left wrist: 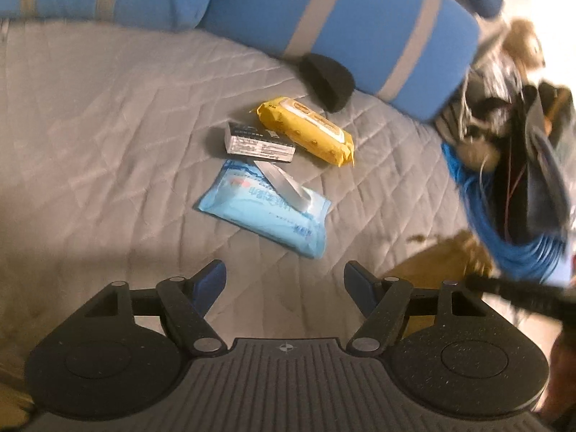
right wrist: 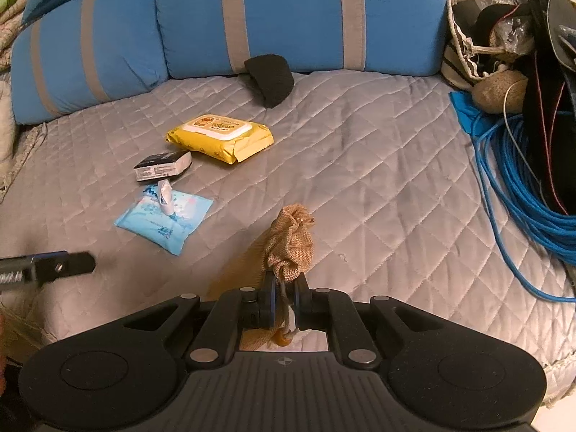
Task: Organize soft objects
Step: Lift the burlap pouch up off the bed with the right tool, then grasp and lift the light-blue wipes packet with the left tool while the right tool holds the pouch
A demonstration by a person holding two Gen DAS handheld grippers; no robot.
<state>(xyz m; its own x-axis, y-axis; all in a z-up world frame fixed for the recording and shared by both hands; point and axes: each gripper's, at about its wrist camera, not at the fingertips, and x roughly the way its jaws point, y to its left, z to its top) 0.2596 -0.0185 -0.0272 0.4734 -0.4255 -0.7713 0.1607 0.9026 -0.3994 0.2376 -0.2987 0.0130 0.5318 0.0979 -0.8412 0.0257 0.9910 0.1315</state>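
We pinch the burlap pouch (right wrist: pixel 291 241) by its neck in the right gripper (right wrist: pixel 284 288); the left gripper (left wrist: pixel 284 277), fingers spread, should approach the blue wipes pack (left wrist: pixel 266 208) squarely.

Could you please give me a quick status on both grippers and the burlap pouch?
Right gripper shut on burlap pouch. Left gripper open, empty, above blue wipes pack. Nothing in the way.
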